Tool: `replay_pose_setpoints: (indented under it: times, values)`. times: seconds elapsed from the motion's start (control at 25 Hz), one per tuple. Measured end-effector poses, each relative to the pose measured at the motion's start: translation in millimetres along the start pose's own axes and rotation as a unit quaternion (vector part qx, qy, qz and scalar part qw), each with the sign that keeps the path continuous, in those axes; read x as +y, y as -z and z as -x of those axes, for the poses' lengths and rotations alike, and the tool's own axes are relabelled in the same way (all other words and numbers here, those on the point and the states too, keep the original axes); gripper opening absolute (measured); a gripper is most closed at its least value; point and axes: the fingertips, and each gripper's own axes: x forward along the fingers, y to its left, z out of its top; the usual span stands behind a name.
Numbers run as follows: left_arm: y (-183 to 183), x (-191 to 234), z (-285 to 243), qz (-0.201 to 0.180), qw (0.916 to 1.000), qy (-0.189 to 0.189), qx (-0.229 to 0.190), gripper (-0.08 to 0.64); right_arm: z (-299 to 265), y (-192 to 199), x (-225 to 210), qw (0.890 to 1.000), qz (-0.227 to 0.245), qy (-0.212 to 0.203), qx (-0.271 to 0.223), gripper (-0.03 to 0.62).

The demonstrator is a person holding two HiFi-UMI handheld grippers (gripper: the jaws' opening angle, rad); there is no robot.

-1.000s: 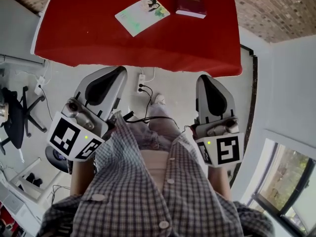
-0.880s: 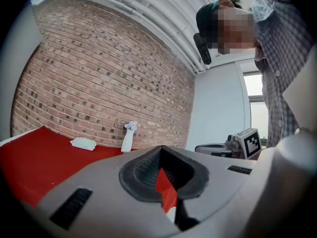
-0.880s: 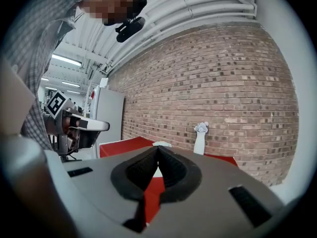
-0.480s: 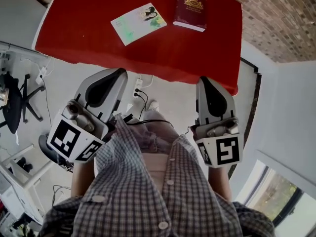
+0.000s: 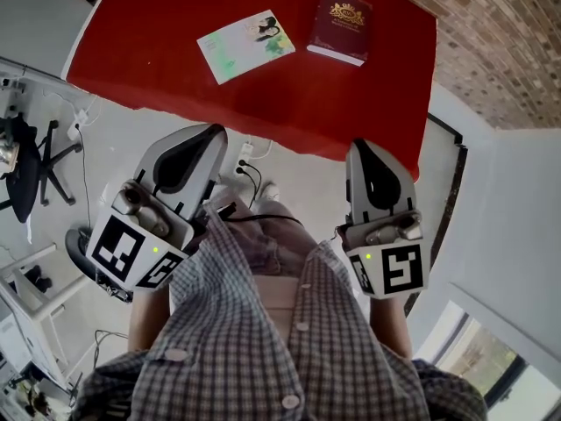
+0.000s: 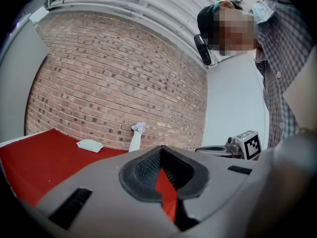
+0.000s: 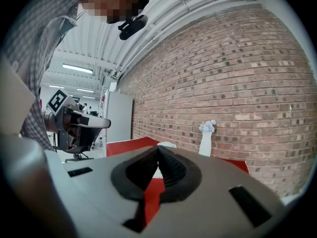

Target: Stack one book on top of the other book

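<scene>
On the red table (image 5: 158,51) lie two books, apart from each other. A pale green and white book (image 5: 245,46) lies left of a dark red book (image 5: 340,27) with gold print. My left gripper (image 5: 210,132) and right gripper (image 5: 358,146) hang short of the table's near edge, above the floor, both shut and empty. In the left gripper view the shut jaws (image 6: 161,148) point level over the table, with a flat pale thing (image 6: 89,145), perhaps the pale book, far off. The right gripper (image 7: 158,148) also faces the table (image 7: 126,146).
A white vase with pale flowers (image 6: 135,137) stands at the table's far edge against the brick wall (image 7: 237,83). Cables and a power strip (image 5: 248,154) lie on the floor under the near edge. An office chair (image 5: 31,169) stands at the left.
The table and books have come slightly nearer in the head view. Both grippers stay shut and have moved toward the table.
</scene>
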Motion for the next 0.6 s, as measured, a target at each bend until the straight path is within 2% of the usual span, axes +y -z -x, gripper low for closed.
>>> replay_pose_setpoints:
  times: [0.32,0.6]
  values:
    - [-3.4,15.7,-11.9,0.005,0.9998,0.018,-0.003,0.008,-8.2,4.9,-3.7,1.0,-0.002,0.023,0.018,0.008]
    - [-12.8,51.3,-34.2,0.01,0.9983,0.057,0.006,0.008,-44.3,-9.1,-3.1,0.998,0.0,0.056,0.014,0.007]
